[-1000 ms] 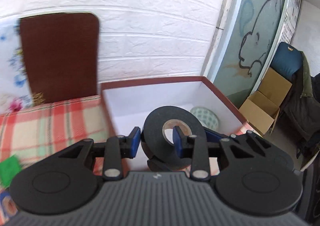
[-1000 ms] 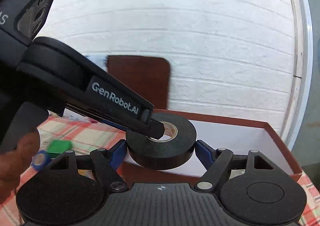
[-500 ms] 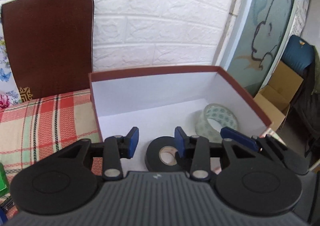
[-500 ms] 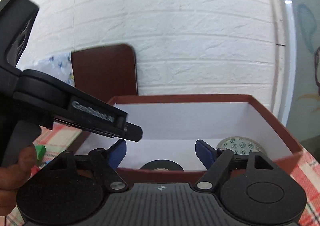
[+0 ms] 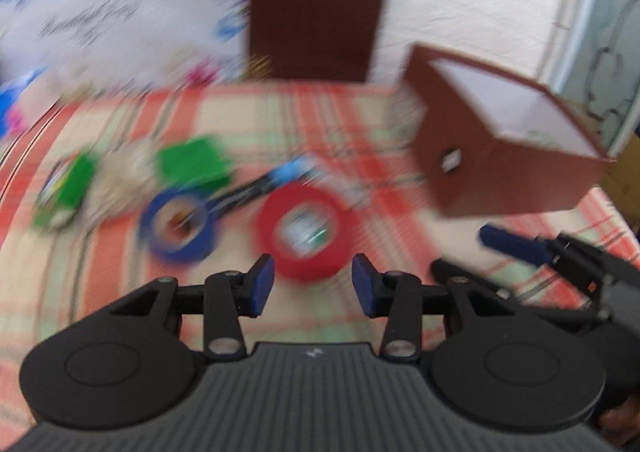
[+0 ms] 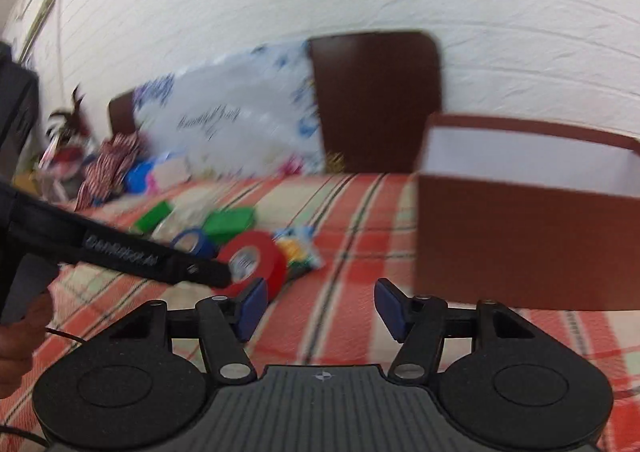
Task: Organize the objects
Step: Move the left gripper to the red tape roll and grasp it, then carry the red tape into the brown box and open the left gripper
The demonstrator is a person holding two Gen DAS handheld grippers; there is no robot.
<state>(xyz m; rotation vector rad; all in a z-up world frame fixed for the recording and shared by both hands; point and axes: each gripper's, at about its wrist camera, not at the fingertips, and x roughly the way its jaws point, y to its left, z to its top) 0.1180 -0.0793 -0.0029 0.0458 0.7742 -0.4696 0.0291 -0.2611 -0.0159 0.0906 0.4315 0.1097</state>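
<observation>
A red tape roll point(image 5: 306, 232) lies flat on the plaid cloth just ahead of my open, empty left gripper point(image 5: 313, 284). A blue tape roll point(image 5: 179, 227) lies to its left, with green blocks point(image 5: 192, 164) behind. The brown box point(image 5: 500, 148) with white inside stands at the right. In the right wrist view my right gripper point(image 6: 320, 306) is open and empty, the red roll point(image 6: 256, 264) is ahead to the left, partly hidden by the left gripper's finger point(image 6: 160, 260), and the box point(image 6: 528, 228) stands at the right.
A brown chair back point(image 5: 316, 8) and a floral white sheet point(image 6: 224, 120) stand against the brick wall. A blue-capped pen point(image 5: 264, 182) and small packets point(image 6: 296, 248) lie among the rolls. Clutter point(image 6: 100, 168) sits at the far left.
The black tape roll left my left gripper and dropped into the box. Both grippers then swung left, away from the box, toward the loose rolls on the cloth.
</observation>
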